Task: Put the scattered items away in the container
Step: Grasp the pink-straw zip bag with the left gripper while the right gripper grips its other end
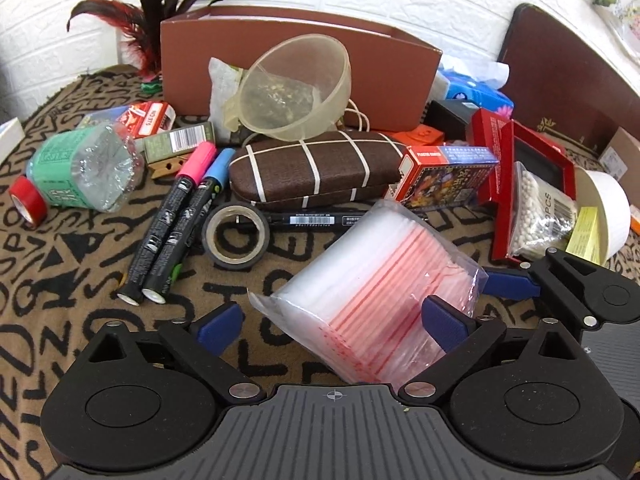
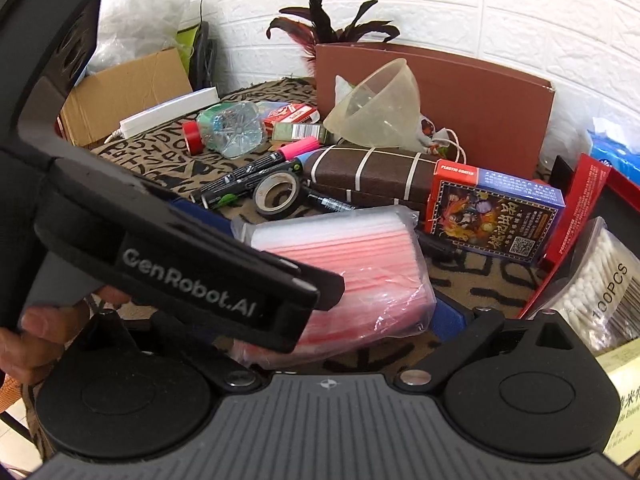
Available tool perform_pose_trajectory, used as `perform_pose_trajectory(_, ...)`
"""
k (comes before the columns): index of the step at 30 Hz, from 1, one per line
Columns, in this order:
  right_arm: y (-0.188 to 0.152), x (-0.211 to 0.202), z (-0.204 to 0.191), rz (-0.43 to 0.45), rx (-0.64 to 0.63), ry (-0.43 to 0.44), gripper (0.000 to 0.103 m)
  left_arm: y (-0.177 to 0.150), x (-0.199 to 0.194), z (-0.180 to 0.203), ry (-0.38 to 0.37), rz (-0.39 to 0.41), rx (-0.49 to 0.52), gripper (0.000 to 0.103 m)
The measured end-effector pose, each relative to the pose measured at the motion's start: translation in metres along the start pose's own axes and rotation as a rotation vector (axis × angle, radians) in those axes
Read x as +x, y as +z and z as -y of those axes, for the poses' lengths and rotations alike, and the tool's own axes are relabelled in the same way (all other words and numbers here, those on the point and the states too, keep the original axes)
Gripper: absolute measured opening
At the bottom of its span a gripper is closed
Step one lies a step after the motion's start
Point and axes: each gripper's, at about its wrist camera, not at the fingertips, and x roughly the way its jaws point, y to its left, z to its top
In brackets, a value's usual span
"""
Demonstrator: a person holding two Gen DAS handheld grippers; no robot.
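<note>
I am looking down my left gripper (image 1: pixel 334 320) and its blue pads are standing wide apart, released, with the pack of zip bags (image 1: pixel 372 296) lying flat on the patterned cloth (image 1: pixel 80 280) between them. The right-hand pad (image 1: pixel 446 322) is touching the pack's near right edge, while the left-hand pad (image 1: pixel 220 324) is sitting well clear of the pack's left corner. Nothing is being squeezed. From my right wrist view the same pack of zip bags (image 2: pixel 360 276) is lying just in front of the right gripper (image 2: pixel 352 308), but the body of the left gripper (image 2: pixel 180 264) is crossing over that view and hiding the right gripper's left finger; only its right blue pad (image 2: pixel 450 314) is showing, just beside the pack's right edge, so I cannot tell how those jaws are standing. In the left wrist view, the right gripper (image 1: pixel 516 284) is sitting near the pack's right side. The brown container (image 1: pixel 304 64) is standing at the far side of the table, against the white wall, with a glasses case (image 1: pixel 316 168), a clear bowl (image 1: pixel 292 88) and a tape roll (image 1: pixel 236 236) lying between it and the pack.
</note>
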Motion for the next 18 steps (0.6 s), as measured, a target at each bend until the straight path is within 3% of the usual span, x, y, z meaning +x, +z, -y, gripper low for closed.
perform_pose_trajectory(8,-0.011,-0.013,-0.019,-0.019,-0.007,0.083,0.096,-0.007,-0.017,-0.005,-0.002,-0.004,0.057,0.086)
perform_pose_trajectory(13,-0.012,-0.016,-0.008,-0.028,0.027,0.037,0.095,-0.006,-0.016,-0.014,0.004,-0.005,0.029,0.087)
perform_pose_trajectory(18,-0.007,-0.013,-0.005,0.017,0.016,0.053,0.095,-0.003,-0.011,-0.01,-0.021,-0.012,0.048,0.086)
